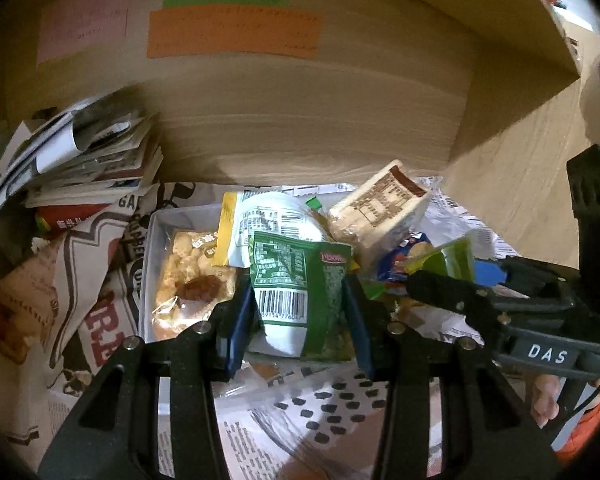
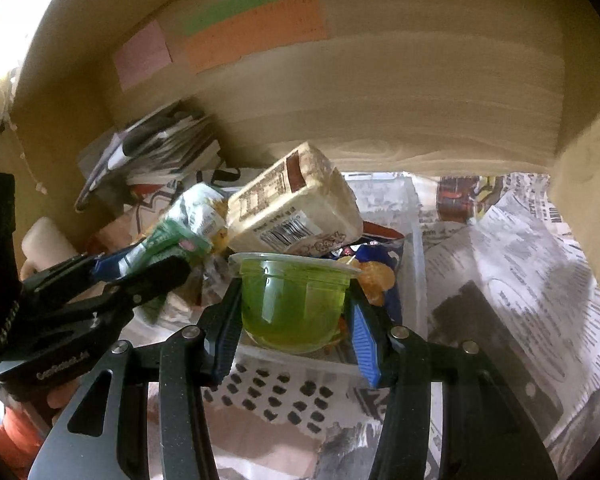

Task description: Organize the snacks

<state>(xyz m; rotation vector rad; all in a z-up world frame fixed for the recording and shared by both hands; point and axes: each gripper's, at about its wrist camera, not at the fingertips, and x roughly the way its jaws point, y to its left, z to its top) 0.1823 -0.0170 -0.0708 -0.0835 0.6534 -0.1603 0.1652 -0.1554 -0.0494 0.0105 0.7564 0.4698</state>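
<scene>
My left gripper (image 1: 298, 304) is shut on a green snack packet (image 1: 296, 292) with a barcode, held over the near edge of a clear plastic bin (image 1: 156, 220) full of snacks. My right gripper (image 2: 294, 312) is shut on a green jelly cup (image 2: 292, 300), held over the same bin (image 2: 414, 240); the cup shows in the left wrist view (image 1: 448, 258) too. In the bin lie a fried-snack bag (image 1: 188, 276), a white and yellow pouch (image 1: 268, 220), a beige boxed cake (image 2: 292, 204) and a blue packet (image 2: 376, 252). The left gripper and its packet (image 2: 168, 240) show at the left of the right wrist view.
The bin sits on newspaper (image 2: 520, 248) inside a wooden shelf compartment (image 1: 300, 120). Pink, green and orange notes (image 1: 232, 32) are stuck to the back wall. A stack of magazines (image 1: 88, 152) stands at the back left. A wooden side wall (image 2: 588, 184) is at the right.
</scene>
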